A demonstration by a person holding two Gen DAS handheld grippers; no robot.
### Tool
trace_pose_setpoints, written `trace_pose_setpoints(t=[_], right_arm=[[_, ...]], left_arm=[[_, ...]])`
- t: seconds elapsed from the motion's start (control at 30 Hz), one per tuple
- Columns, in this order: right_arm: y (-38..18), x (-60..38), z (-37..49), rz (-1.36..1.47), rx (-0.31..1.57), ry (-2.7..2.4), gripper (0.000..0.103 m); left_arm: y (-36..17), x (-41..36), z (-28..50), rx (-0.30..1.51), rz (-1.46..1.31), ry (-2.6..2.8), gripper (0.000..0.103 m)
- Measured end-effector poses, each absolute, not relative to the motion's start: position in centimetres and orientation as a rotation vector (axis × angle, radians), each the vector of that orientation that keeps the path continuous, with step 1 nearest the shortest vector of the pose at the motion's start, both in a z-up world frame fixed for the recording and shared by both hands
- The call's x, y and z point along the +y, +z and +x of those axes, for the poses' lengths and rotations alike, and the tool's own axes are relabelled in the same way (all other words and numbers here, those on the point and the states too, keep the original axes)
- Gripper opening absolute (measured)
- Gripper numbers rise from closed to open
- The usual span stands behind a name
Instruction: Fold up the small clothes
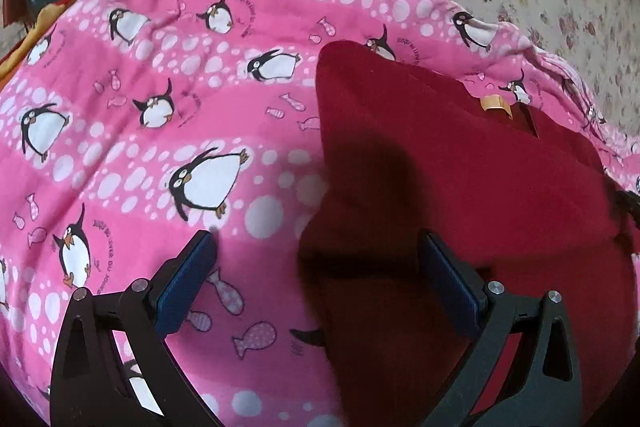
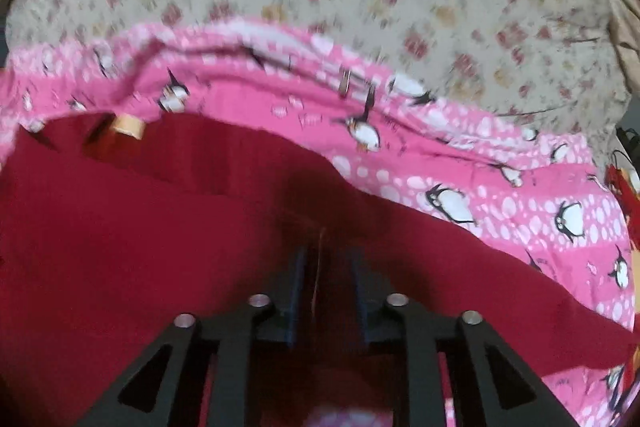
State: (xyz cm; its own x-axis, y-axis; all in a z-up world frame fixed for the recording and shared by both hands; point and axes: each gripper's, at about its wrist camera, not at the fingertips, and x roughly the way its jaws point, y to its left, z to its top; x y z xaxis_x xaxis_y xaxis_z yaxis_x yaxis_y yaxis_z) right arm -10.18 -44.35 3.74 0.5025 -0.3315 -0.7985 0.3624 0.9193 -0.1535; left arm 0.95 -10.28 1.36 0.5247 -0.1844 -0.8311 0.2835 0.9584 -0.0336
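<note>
Seemingly, red garment [image 2: 160,227] sits between narrowed jaws.

Dark red garment [image 1: 460,167], plain fabric with a small tan tag near its far edge, lying spread and rumpled on the pink penguin-print blanket [image 1: 160,131], toward its right edge

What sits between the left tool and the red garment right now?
Nothing visible does. The left tool is open, one pad over the pink penguin blanket and the other over the red garment, whose edge lies between them. Only bare cloth shows in the gap. The right tool is already on the garment's fold.
</note>
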Motion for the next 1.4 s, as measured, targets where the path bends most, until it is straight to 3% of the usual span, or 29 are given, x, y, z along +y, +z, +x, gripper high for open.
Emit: trace_pose_setpoints(t=[0.03, 0.07, 0.1, 0.37, 0.77, 0.83, 0.9, 0.97, 1.17, 1.4], right_arm=[[4.0, -44.1, -10.8, 0.062, 0.936, -0.414, 0.042], [3.8, -44.0, -11.3, 0.087, 0.929, -0.406, 0.057], [2.9, -43.9, -11.3, 0.106, 0.973, -0.391, 0.059], [5.8, -48.3, -18.2, 0.300, 0.887, -0.459, 0.060], [6.3, -65.3, -30.8, 0.761, 0.711, -0.860, 0.059], [6.0, -66.5, -30.5, 0.805, 0.683, -0.836, 0.051], [6.0, -67.3, -29.2, 0.759, 0.707, -0.824, 0.019], [6.5, -67.7, -28.2, 0.684, 0.734, -0.857, 0.011], [13.4, -65.1, -26.9, 0.608, 0.569, -0.692, 0.007], [21.0, -50.9, -17.3, 0.347, 0.564, -0.249, 0.007]], left_arm=[[1.5, -10.4, 0.8, 0.974, 0.119, -0.280, 0.102], [1.4, -10.5, 0.8, 0.972, 0.124, -0.281, 0.102], [1.4, -10.5, 0.7, 0.972, 0.125, -0.280, 0.102], [2.2, -9.9, 0.2, 0.969, 0.073, -0.286, 0.102], [1.8, -10.0, 0.0, 0.988, 0.055, -0.299, 0.102], [1.8, -9.9, 0.2, 0.993, 0.048, -0.297, 0.102], [1.8, -9.8, 0.3, 0.992, 0.044, -0.293, 0.102], [2.0, -9.6, 0.3, 0.986, 0.039, -0.289, 0.102], [3.5, -8.3, 0.1, 0.938, -0.021, -0.275, 0.102], [4.9, -6.4, 0.0, 0.892, -0.134, -0.279, 0.102]])
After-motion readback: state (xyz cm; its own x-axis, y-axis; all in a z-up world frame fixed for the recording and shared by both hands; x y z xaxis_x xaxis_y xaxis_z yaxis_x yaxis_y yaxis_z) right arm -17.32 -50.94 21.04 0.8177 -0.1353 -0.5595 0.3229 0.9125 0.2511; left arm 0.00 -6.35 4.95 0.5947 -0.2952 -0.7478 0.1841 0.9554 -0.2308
